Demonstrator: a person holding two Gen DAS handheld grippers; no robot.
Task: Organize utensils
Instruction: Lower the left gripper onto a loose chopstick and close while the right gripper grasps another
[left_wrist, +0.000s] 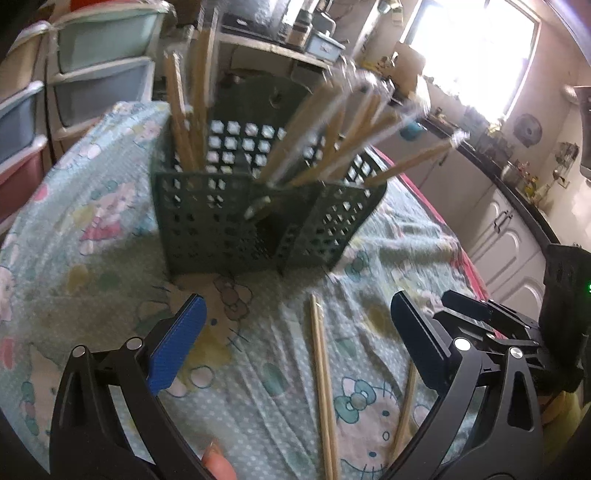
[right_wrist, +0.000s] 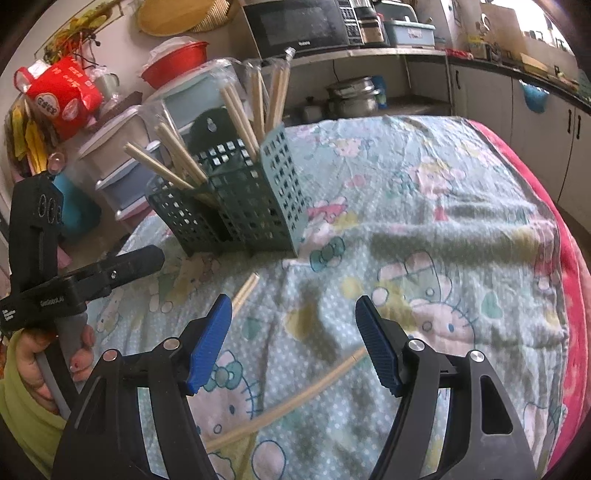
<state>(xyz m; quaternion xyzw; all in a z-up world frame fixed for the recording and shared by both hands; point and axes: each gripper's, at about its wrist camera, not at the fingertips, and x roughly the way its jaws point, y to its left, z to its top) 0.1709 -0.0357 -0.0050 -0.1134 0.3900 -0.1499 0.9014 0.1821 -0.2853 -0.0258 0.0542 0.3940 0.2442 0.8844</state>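
Left wrist view: the left gripper (left_wrist: 297, 328) is seen with jaws spread wide and nothing between the blue pads (left_wrist: 177, 347). Ahead of the fingertips, a dark green perforated utensil holder (left_wrist: 236, 221) stands upright on the patterned cloth (left_wrist: 74, 229). Wooden chopsticks (left_wrist: 332, 136) are stacked in its compartments, some upright at the far left, others leaning out to the right; this part of the picture is blurred. Between the two fingers, nearer than the holder, a loose pair of chopsticks (left_wrist: 323, 384) lies flat on the cloth, running roughly along the pointing direction. A single chopstick (left_wrist: 406, 410) lies just inside the right finger, partly hidden by it. A fingertip of the person (left_wrist: 218, 461) is seen at the lower edge.

Right wrist view: the right gripper (right_wrist: 293, 328) is likewise held wide, gripping nothing. One chopstick (right_wrist: 284, 406) lies on the cloth below the gap, crossing it slantwise from beneath the left finger up to the tip of the right pad; contact cannot be judged. A second chopstick end (right_wrist: 245, 291) shows just past the left fingertip. The holder (right_wrist: 236, 214) stands well ahead and to the left. The left tool, held in the person's hand (right_wrist: 55, 354), is seen at far left.
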